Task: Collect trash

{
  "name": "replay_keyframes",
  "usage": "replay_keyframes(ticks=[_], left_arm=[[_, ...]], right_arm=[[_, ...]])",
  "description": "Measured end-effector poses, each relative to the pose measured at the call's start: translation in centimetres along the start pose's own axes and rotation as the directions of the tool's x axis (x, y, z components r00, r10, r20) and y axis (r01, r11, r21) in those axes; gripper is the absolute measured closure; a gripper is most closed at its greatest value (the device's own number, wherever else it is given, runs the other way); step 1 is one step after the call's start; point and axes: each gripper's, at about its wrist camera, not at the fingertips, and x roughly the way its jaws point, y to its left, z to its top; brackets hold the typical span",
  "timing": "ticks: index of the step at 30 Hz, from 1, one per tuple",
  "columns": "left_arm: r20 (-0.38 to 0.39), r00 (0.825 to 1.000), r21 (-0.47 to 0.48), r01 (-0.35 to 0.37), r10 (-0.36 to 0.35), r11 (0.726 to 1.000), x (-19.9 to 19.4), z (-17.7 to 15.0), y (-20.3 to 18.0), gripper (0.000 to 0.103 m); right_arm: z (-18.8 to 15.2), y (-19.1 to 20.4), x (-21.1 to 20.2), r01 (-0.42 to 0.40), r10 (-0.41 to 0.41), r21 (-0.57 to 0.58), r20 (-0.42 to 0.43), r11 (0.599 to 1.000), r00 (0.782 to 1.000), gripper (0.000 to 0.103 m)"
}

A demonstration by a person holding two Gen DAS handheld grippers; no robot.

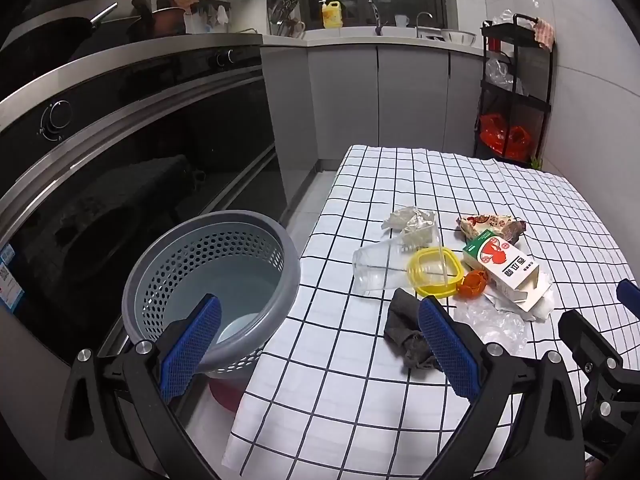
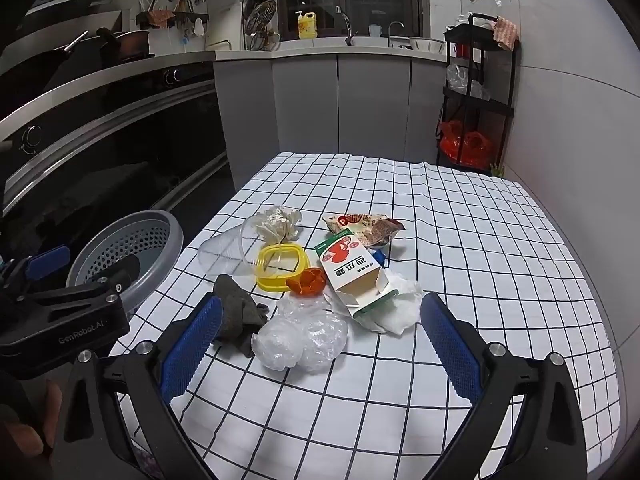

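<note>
Jaws wide and empty on both: left gripper (image 1: 316, 344) hangs over the tabletop (image 2: 500, 248) edge beside the grey basket (image 1: 176, 264), right gripper (image 2: 320, 350) faces the trash pile (image 2: 320, 280) mid-tabletop, clear bag (image 2: 300, 340) nearest.

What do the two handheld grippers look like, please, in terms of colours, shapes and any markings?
Both are alike: the left gripper and right gripper have black angular frames, silver round bolts at the joints, and flat fingers faced with blue mesh-textured pads. In the right wrist view the left gripper's black body bears grey lettering, GenRobot.AI. No cables show.
</note>
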Motion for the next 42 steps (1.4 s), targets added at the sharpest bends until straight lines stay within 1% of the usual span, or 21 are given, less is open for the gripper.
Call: replay_keyframes(ticks=[17,42], left_arm=[[-0.010,1.000,0.000,0.001,-0.001,1.000,0.13,0.11,0.04,0.006],[-0.010,1.000,0.000,0.006,-0.006,1.000,-0.06,0.07,0.03,0.006]], right_arm=[[0.22,-0.10,-0.84,-0.004,0.004,0.001,0.030,1.000,1.000,0.008],[0.23,-0.02,-0.64,-0.001,0.001,-0.004,0.021,1.000,1.000,0.008]])
